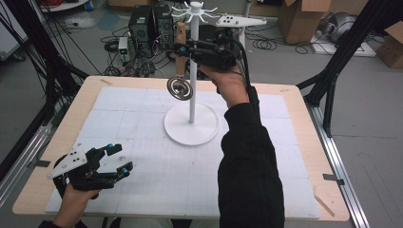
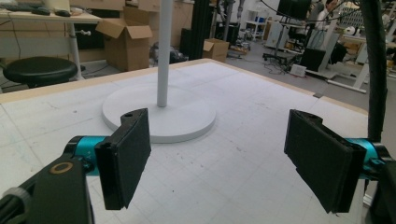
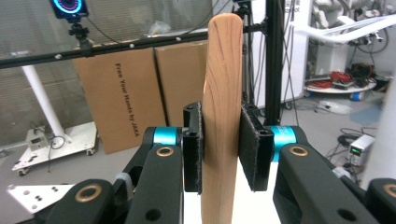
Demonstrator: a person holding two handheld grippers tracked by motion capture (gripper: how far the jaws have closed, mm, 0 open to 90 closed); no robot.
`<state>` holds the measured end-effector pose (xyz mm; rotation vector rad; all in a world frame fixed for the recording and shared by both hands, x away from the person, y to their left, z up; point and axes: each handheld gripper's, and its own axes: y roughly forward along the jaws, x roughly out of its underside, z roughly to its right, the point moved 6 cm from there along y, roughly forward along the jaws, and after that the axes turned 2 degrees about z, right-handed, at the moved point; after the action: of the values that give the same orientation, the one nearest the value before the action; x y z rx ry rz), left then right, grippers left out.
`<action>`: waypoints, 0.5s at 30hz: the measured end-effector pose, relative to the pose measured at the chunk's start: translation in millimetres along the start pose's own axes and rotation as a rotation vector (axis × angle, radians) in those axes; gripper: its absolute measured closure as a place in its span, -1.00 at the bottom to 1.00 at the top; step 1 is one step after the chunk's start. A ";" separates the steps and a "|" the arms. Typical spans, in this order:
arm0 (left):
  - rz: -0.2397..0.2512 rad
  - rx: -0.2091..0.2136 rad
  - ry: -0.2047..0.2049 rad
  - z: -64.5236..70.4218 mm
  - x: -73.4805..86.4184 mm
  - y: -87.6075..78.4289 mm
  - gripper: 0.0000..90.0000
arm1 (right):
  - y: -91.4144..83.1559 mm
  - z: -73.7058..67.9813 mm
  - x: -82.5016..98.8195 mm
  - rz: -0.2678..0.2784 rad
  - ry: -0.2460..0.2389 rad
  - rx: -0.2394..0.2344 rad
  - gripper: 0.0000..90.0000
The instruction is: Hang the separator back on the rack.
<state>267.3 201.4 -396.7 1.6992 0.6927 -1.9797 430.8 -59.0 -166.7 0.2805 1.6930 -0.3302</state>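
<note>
right gripper holds a wooden-handled whisk up by the white stand; left gripper rests wide open on the table.

high view: the right gripper (image 1: 180, 50) is raised beside the stand (image 1: 192, 121) pole, clamped on the wooden handle (image 1: 180, 47) of a whisk whose spiral wire head (image 1: 179, 89) hangs below, over the white mat (image 1: 142, 156). the left gripper (image 1: 119, 159) sits low at the near left corner. left gripper view: its pads (image 2: 126, 156) stand far apart, the stand's round base (image 2: 187, 121) ahead. right gripper view: both pads press the pale, grained handle (image 3: 223, 116), upright, rounded on top; a cardboard box (image 3: 121, 98) behind reads "free your hands by jaka".
</note>
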 end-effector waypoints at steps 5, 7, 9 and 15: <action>0.005 -0.008 -0.010 -1.1 -0.2 -2.1 -0.48 | -4.5 13.9 -3.3 0.035 0.027 0.019 0.61; 0.004 -0.008 -0.013 -1.5 0.5 -1.5 -0.48 | -5.1 19.2 -1.2 0.023 0.037 0.036 0.61; -0.005 -0.006 -0.012 -1.6 1.6 -0.9 -0.48 | -3.8 24.5 1.4 0.017 0.050 0.044 0.61; -0.008 -0.006 -0.012 -1.2 2.1 -0.8 -0.48 | 0.2 29.0 4.7 0.026 0.065 0.045 0.61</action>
<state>267.4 202.7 -398.8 1.6827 0.7018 -1.9893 456.8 -69.7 -175.2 0.3493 1.7458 -0.3437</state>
